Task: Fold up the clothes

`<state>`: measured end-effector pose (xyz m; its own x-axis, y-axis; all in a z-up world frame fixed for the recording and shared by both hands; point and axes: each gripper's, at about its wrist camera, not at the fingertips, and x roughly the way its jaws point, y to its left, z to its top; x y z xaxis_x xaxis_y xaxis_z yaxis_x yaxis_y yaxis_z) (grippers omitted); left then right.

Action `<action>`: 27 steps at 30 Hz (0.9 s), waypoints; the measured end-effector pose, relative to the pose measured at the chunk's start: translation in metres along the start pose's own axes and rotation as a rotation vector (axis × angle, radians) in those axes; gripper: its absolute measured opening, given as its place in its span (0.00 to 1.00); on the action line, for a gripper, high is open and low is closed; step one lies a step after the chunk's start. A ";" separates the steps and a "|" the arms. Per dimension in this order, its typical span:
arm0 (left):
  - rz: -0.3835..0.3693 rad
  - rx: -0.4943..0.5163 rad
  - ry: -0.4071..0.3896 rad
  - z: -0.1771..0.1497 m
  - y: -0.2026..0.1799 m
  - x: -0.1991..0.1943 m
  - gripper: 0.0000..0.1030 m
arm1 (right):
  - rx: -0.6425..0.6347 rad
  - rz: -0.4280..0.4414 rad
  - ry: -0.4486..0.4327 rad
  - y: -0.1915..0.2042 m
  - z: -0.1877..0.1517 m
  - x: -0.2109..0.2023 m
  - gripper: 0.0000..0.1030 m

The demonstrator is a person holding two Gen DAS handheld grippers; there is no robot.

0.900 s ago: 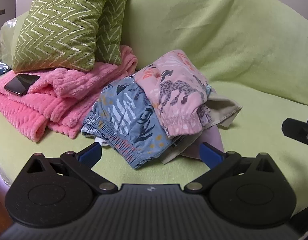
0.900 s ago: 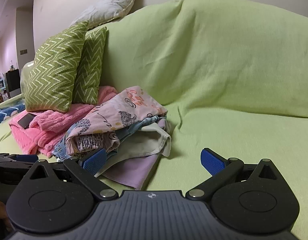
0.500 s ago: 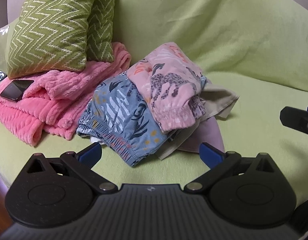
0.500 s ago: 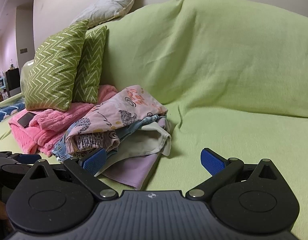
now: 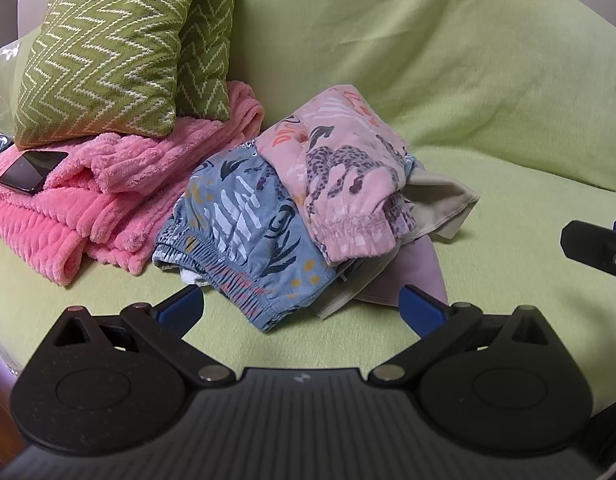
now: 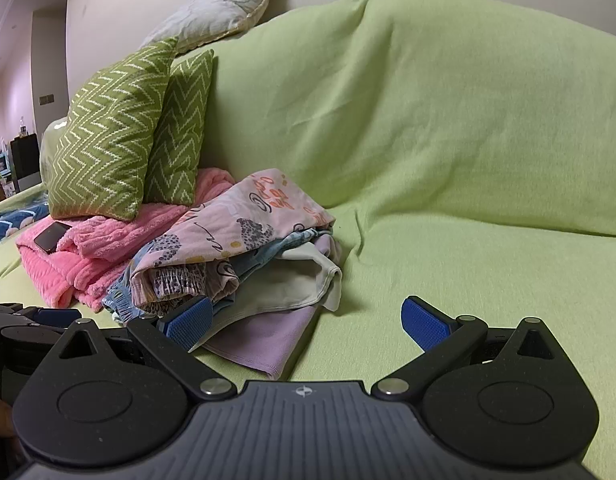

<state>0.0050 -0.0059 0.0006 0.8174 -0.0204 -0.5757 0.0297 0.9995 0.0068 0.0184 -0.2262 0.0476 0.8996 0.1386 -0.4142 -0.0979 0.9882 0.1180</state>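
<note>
Since the frame 0.9 seconds back, the left gripper has eased slightly nearer the pile of clothes, which now sits a little lower and larger in its view; the right gripper has barely shifted.

Left of the pile lies a folded pink blanket, touching it. A dark phone rests on the blanket, and 2 green zigzag cushions stand on its far end against the sofa back. A grey pillow lies on top of the sofa back.

The pile holds a pink animal-print garment on top, a blue patterned one beneath, then a cream piece and a lilac piece at the bottom. It lies just ahead of the left gripper's jaws, which are spread wide and empty. The right gripper's jaws are likewise spread and empty, the pile ahead toward their left side, nothing between them.

Everything rests on a sofa draped in a light green cover. Behind is a pale wall, with dim furniture far left.
</note>
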 end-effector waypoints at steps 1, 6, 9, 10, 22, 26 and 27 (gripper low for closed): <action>-0.001 -0.001 0.001 0.000 0.000 0.000 0.99 | 0.000 0.000 -0.001 0.000 0.000 0.000 1.00; -0.014 -0.002 0.000 -0.001 0.003 0.000 0.99 | 0.003 -0.002 0.004 0.002 0.003 0.000 1.00; -0.014 -0.001 0.001 -0.001 0.003 0.000 0.99 | 0.002 -0.002 0.005 0.002 0.003 0.001 1.00; -0.014 -0.002 0.001 -0.001 0.003 0.000 0.99 | 0.002 -0.002 0.005 0.002 0.003 0.000 1.00; -0.018 -0.004 0.004 -0.001 0.004 0.001 0.99 | -0.003 -0.002 0.007 0.002 0.002 -0.002 1.00; -0.019 -0.004 0.005 -0.002 0.004 0.002 0.99 | -0.005 -0.002 0.007 0.002 0.002 -0.001 1.00; -0.019 -0.004 0.005 -0.002 0.004 0.002 0.99 | -0.006 -0.002 0.008 0.002 0.002 -0.001 1.00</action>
<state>0.0054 -0.0023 -0.0017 0.8138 -0.0392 -0.5799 0.0427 0.9991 -0.0076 0.0180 -0.2248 0.0504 0.8965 0.1369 -0.4213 -0.0984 0.9888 0.1119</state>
